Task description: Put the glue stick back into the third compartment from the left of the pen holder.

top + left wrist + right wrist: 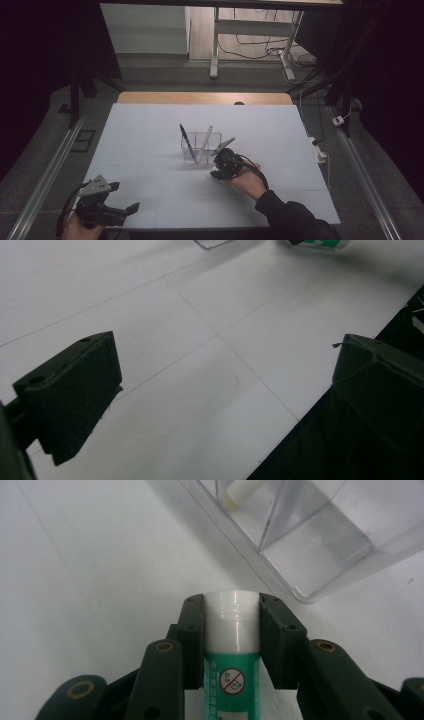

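Observation:
A clear plastic pen holder (210,139) stands mid-table with a blue pen (187,141) and a white pen (205,142) leaning in it. Just in front of it, my right gripper (220,167) is low over the mat. In the right gripper view, that gripper (232,610) is shut on a glue stick (232,630) with a white cap and green label, its cap end close to the holder's wall (300,535). My left gripper (124,196) rests at the front left corner. Its jaws stand wide apart, and the left gripper (225,385) holds nothing over the bare mat.
The white mat (150,130) covers a wooden table whose far edge (205,98) shows behind. A power strip with cables (320,150) lies off the mat's right side. Desk legs (215,45) stand on the floor beyond.

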Tool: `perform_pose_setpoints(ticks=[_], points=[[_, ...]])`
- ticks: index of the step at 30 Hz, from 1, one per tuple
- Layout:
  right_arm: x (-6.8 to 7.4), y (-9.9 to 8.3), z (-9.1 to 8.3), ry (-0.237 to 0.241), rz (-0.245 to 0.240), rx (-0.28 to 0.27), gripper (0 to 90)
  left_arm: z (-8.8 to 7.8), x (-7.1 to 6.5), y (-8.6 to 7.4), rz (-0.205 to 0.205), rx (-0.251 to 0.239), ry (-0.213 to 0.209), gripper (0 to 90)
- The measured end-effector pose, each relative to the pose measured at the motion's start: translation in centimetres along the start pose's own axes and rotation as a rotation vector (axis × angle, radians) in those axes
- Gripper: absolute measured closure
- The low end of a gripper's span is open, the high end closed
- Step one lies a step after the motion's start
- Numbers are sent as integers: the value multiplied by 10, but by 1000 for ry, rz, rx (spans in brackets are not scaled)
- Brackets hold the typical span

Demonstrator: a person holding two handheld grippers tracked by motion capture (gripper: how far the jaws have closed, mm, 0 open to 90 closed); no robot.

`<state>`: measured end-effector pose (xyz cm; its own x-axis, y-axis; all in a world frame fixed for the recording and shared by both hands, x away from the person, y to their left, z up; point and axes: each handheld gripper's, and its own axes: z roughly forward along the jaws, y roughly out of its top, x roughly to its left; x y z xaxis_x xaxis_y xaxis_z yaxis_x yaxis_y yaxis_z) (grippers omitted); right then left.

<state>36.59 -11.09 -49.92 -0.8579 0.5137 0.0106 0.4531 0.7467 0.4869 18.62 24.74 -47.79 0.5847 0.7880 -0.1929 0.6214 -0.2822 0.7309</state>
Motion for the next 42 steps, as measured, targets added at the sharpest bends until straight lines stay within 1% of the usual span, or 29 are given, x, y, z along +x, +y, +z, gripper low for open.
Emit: perform_pose_setpoints(ticks=[2,9,15,18,22,24,26,28,30,34,37,42], points=[[0,-1,-4,10,6,-25,648,0,0,0,1,0,0,0],[-1,-3,-22,15,24,-133,648,0,0,0,-1,-1,0,0],[-3,-3,-38,24,51,-202,648,0,0,0,-1,0,0,0],[-3,-2,-45,24,54,-228,648,0,0,0,-2,-1,0,0],[-6,-1,-55,11,57,-274,648,0,0,0,-4,-1,-2,0],[-8,0,-61,11,74,-300,649,0,0,0,-5,-1,-1,0],[-11,1,-65,0,84,-324,648,0,0,0,-6,0,-1,0],[-13,3,-68,-3,90,-346,648,0,0,0,-6,1,0,0],[-15,5,-70,-21,94,-361,648,0,1,0,-7,1,0,0],[-21,11,-72,-46,119,-402,648,0,1,0,-8,0,-1,0],[-25,16,-72,-64,145,-436,648,0,1,0,-8,0,0,0],[-33,24,-69,-88,174,-470,648,0,1,0,-8,0,-2,0]])
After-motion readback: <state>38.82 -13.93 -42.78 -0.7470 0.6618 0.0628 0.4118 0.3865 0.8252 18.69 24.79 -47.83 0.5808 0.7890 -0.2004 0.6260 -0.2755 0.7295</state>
